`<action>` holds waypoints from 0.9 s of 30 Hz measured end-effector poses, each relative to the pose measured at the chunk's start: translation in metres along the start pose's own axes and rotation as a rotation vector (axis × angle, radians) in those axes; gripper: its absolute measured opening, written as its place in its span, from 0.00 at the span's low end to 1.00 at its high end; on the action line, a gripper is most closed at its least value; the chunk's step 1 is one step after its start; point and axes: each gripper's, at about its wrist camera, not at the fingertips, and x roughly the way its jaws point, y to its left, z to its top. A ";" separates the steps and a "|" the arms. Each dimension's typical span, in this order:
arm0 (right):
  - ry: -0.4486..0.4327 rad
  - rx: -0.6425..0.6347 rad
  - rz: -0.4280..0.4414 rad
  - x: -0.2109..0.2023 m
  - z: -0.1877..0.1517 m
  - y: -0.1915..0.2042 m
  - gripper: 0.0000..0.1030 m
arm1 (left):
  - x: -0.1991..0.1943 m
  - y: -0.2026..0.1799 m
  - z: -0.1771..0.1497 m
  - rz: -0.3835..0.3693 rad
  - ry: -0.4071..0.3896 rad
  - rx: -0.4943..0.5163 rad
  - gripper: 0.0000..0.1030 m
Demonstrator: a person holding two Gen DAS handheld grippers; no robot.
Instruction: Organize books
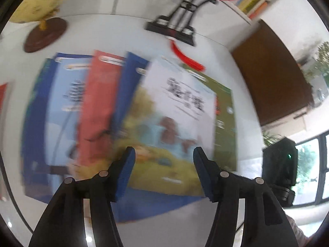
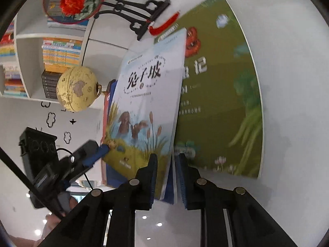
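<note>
Several thin books lie fanned on a white table (image 1: 115,33): a light blue one (image 1: 67,103), a red one (image 1: 98,103), a green one (image 1: 224,119) and, on top, a white rabbit-cover book (image 1: 164,119). My left gripper (image 1: 163,154) is open just over the rabbit book's near edge. In the right wrist view my right gripper (image 2: 167,164) is shut on the lower edge of the rabbit book (image 2: 144,94), lifting it off the green book (image 2: 218,94). The left gripper (image 2: 98,154) shows there at the book's left corner.
A yellow globe (image 1: 37,2) on a brown base stands at the back left, also in the right wrist view (image 2: 78,88). A round embroidered fan on a black stand (image 2: 131,14) with a red tassel stands behind the books. A white bookshelf (image 2: 51,51) holds more books.
</note>
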 end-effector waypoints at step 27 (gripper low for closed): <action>-0.055 -0.186 -0.116 0.004 -0.013 0.043 0.46 | 0.009 -0.028 -0.012 0.075 0.043 0.166 0.42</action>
